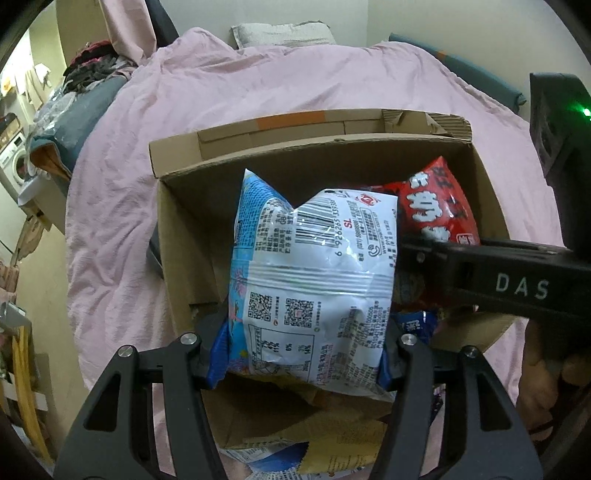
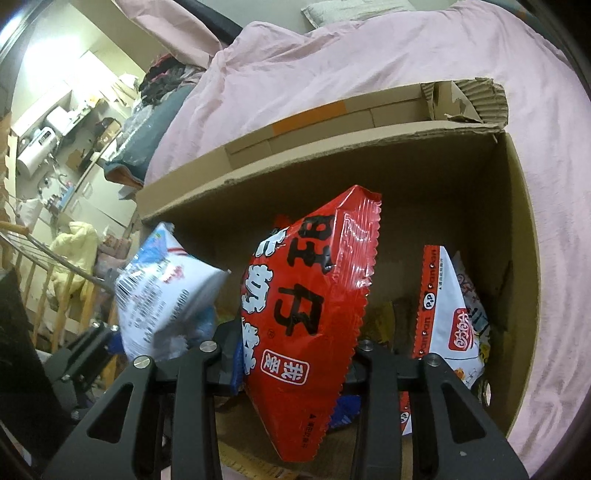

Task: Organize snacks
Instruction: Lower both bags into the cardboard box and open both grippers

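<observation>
An open cardboard box [image 1: 295, 147] lies on a pink bed cover. Over its left part hangs a blue and white snack bag [image 1: 310, 273], barcode side towards the camera, with my left gripper [image 1: 299, 354] shut on its lower sides. In the right wrist view the same bag [image 2: 166, 288] shows blurred at the left. A red snack bag [image 2: 306, 310] with large black and white characters stands tilted inside the box [image 2: 332, 173], and my right gripper [image 2: 291, 354] is shut on its lower half. From the left wrist view the red bag [image 1: 436, 206] sits to the right of the blue one.
A white and orange snack bag [image 2: 447, 306] leans in the box's right corner, with more packets beneath. Yellow and blue packets [image 1: 332, 443] lie at the box's near edge. The pink cover [image 1: 258, 81] surrounds the box, with a pillow [image 1: 284, 33] behind. Cluttered shelves and a rail stand left.
</observation>
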